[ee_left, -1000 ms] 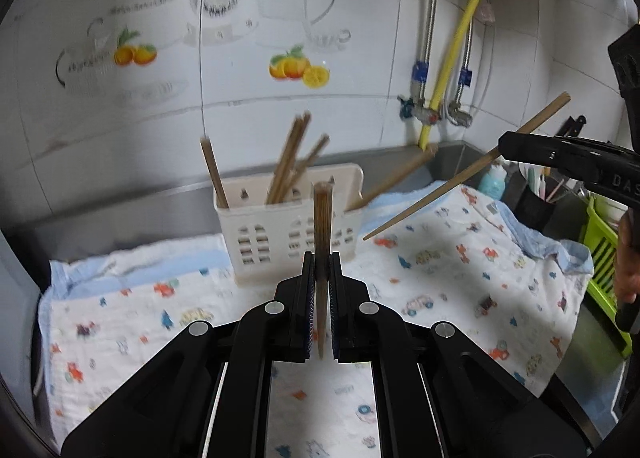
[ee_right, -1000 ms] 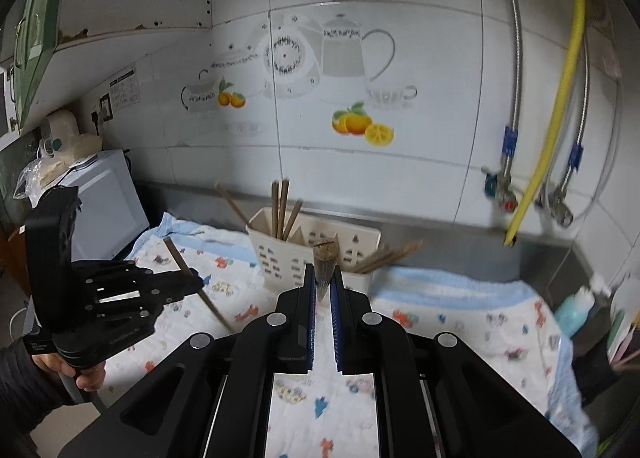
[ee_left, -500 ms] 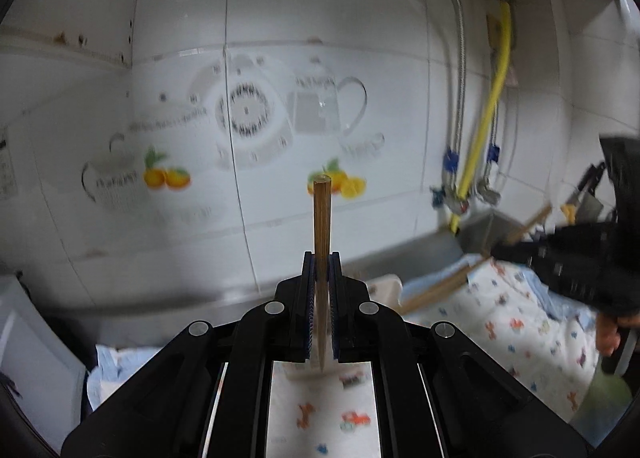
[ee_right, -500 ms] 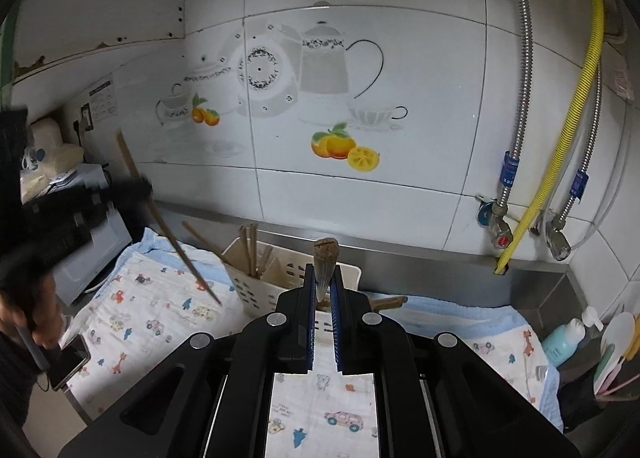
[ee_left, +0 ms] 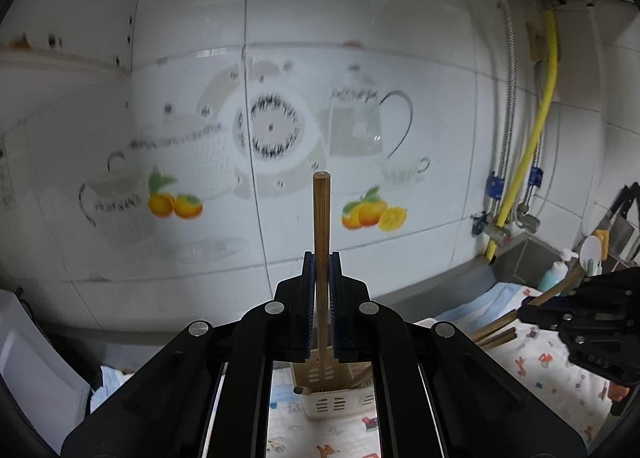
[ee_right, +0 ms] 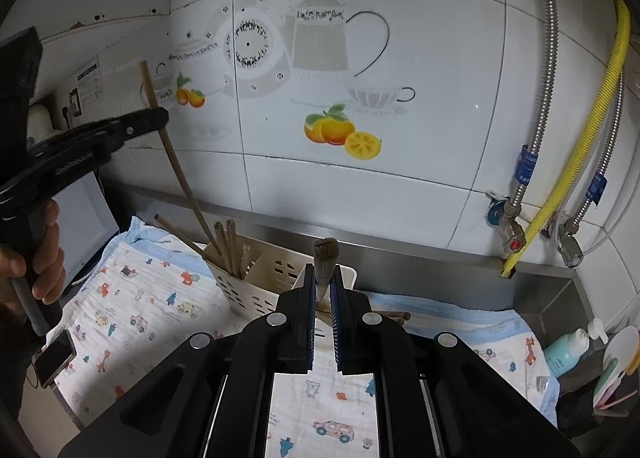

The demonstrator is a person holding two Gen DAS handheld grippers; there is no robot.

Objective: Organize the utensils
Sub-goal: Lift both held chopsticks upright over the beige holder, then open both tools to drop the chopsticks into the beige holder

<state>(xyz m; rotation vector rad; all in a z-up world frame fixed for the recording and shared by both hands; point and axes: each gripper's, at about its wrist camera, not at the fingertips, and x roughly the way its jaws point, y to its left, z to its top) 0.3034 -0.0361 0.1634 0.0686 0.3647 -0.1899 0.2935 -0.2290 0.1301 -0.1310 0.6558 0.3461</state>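
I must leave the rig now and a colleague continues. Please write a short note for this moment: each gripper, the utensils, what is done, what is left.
Left gripper: shut on one chopstick, held above the caddy, lower tip near its left compartment.
Right gripper: shut on a second chopstick.
Done: several chopsticks stand in the caddy's left compartment.
Left: drop in both held ones, then collect those lying on the cloth beside the caddy.

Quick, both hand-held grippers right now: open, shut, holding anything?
Left hand-held gripper: shut on a wooden chopstick.
Right hand-held gripper: shut on another chopstick.
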